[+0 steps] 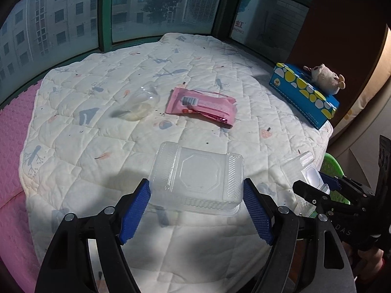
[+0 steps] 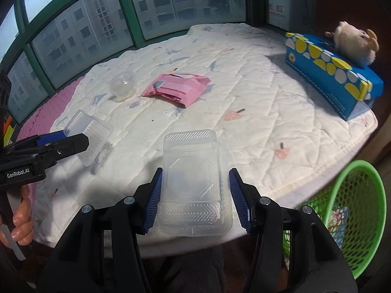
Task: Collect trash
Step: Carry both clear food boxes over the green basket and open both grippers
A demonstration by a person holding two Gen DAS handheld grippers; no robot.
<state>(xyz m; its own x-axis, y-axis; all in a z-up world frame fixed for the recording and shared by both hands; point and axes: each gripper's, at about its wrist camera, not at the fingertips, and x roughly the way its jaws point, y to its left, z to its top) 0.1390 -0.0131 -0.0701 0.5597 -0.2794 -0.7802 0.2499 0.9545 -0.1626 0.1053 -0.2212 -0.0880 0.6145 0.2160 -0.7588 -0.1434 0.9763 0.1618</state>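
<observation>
Two clear plastic clamshell boxes are on the quilted table. My left gripper (image 1: pixel 196 199) has its blue pads against both sides of one box (image 1: pixel 198 178), which also shows in the right wrist view (image 2: pixel 89 138). My right gripper (image 2: pixel 194 196) has its pads closed on the second box (image 2: pixel 193 183), seen in the left wrist view (image 1: pixel 303 171). A pink snack wrapper (image 1: pixel 201 105) (image 2: pixel 174 89) and a clear plastic cup (image 1: pixel 138 106) (image 2: pixel 122 86) lie farther back. A green mesh bin (image 2: pixel 349 214) stands off the table's right edge.
A blue tissue box (image 1: pixel 305 92) (image 2: pixel 334 78) with a small plush toy (image 1: pixel 323 75) (image 2: pixel 354 42) on it sits at the back right. Windows (image 1: pixel 122 7) run behind the table. A pink mat (image 1: pixel 12 134) lies to the left.
</observation>
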